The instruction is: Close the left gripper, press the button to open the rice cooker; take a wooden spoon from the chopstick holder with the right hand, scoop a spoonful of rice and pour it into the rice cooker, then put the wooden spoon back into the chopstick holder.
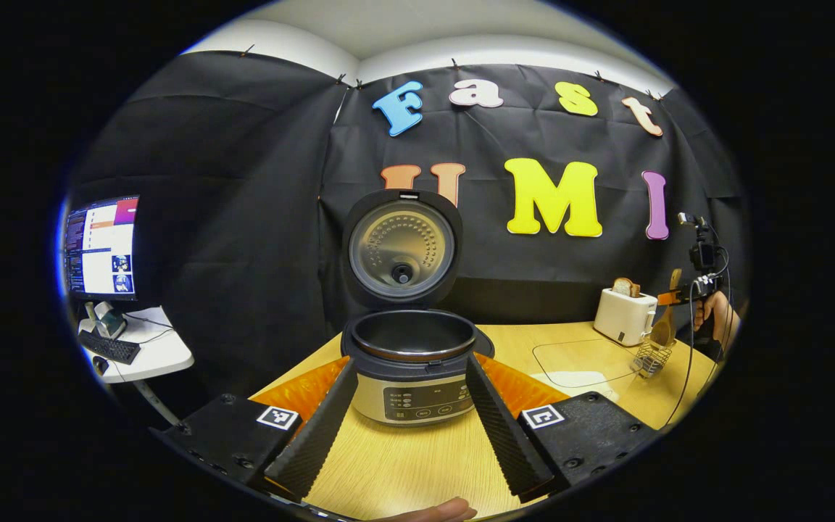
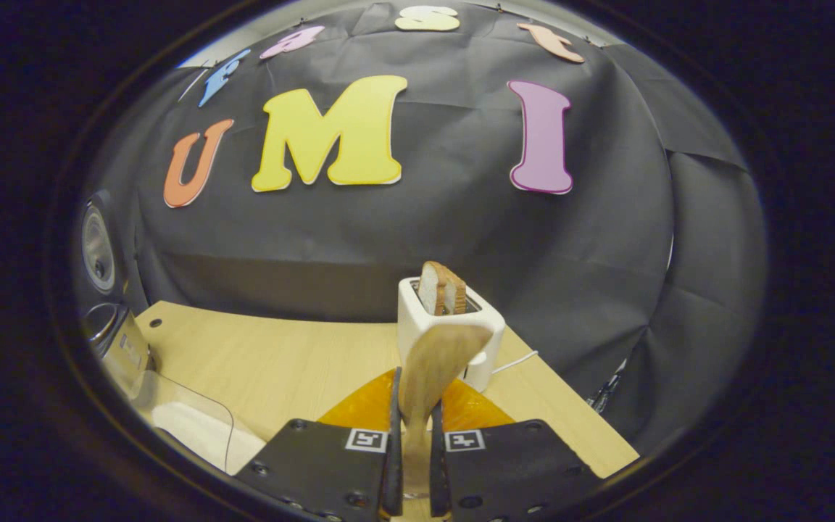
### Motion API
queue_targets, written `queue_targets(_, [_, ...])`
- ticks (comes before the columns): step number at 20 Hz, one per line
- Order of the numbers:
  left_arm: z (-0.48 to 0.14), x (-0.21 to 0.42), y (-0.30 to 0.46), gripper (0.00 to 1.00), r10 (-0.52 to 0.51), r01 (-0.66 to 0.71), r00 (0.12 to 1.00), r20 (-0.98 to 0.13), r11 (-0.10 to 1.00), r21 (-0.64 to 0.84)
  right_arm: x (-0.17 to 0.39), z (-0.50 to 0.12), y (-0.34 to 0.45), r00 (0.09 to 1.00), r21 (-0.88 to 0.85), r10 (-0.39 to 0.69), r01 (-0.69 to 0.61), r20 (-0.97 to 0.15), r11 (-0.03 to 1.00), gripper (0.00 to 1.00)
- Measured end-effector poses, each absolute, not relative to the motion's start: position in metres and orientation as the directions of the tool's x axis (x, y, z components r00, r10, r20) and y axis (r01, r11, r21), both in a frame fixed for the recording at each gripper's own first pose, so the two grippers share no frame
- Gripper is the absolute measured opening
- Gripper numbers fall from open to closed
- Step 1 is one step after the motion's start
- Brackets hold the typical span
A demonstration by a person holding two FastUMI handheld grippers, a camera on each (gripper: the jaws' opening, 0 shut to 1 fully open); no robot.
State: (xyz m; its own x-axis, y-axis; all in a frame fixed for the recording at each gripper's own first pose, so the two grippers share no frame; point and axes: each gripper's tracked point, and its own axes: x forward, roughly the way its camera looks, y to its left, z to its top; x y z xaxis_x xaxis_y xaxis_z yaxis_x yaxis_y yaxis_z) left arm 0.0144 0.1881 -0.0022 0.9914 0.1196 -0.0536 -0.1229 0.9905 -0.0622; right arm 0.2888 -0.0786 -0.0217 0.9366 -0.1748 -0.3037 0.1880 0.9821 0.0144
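Worktop (image 1: 417, 464) w/ open cooker (image 1: 412, 362), black cloth behind.

Left tongs (image 1: 409, 435) released, fingers spread wide to either side of the cooker front, touching nothing; lid (image 1: 401, 246) stands upright, pot interior dark, contents hard to tell. Right tongs (image 2: 412, 464) clenched on spoon (image 2: 435, 370); handle end hidden between the fingers, bowl points up in front of toaster (image 2: 454, 330) w/ bread in slot. Left gripper view: spoon by wire holder (image 1: 653, 357) at far right, small and hard to make out. Clear rice container (image 2: 185, 424) cut off at edge of right gripper view.
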Motion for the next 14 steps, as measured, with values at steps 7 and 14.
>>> queue_targets(7, [0.0,0.013,0.186,0.96,0.116,-0.118,0.992,-0.047,0.991,-0.055,0.278,-0.023,-0.094,0.923,0.017,-0.211,0.228,-0.321,0.973,0.46])
queue_targets(14, [0.001,0.012,0.18,0.96,0.105,-0.108,0.993,-0.044,0.993,-0.047,0.273,-0.009,-0.1,0.916,-0.015,-0.251,0.259,-0.313,0.966,0.96])
